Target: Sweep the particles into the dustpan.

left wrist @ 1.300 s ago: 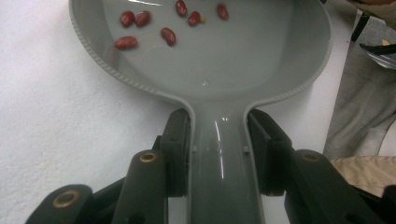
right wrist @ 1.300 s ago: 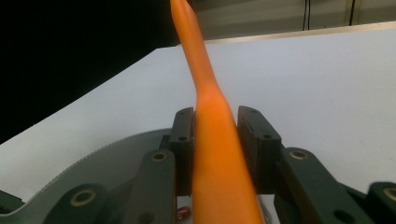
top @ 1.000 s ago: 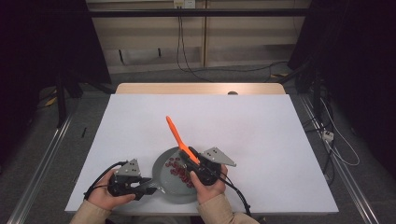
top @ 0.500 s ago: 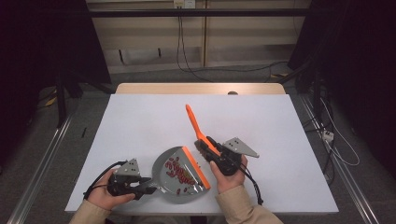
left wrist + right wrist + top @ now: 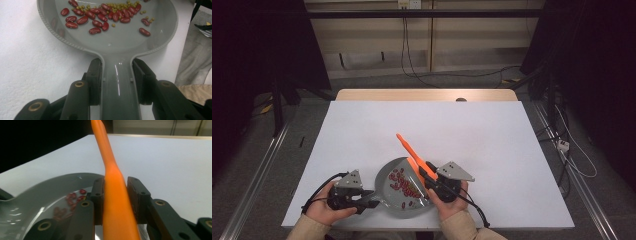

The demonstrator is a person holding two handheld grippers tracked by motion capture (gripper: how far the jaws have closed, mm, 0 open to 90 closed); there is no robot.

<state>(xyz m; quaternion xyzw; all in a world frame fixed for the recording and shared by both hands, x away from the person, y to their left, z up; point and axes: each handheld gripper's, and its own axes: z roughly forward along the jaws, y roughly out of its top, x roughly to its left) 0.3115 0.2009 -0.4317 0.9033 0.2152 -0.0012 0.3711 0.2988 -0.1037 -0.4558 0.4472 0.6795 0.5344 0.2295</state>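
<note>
– Pan first: grey plastic pan (image 5: 398,192), round, shallow, ribbed rim, long flat handle. Sits on the white table (image 5: 492,130) near its front edge, between the two hands.

– Contents?

– Red kidney beans (image 5: 96,16) scattered across the bottom, with small yellow-green peas (image 5: 120,5) bunched along the far side of them.

– Left gripper (image 5: 362,201)?

– Jaws clamped on the pan handle (image 5: 117,82), one on each side, right where it meets the bowl. The left gripper view shows both pads touching.

– Right gripper (image 5: 428,176)?

– Jaws closed on an orange plastic tool (image 5: 412,152), long and flat, narrowing toward the far end. It slants up and away from the gripper, over the pan's right rim toward the table's middle. Could be a spatula or a scraper, can't tell which.

– Is it touching the beans?

– Can't tell; its lower end is hidden by the gripper.

– Any brand, label, text?

– None readable on the pan or the tool.

– Hands?

– Left hand (image 5: 324,209) and right hand (image 5: 449,202) wrap the gripper bodies, tan sleeves at the bottom edge.
</note>
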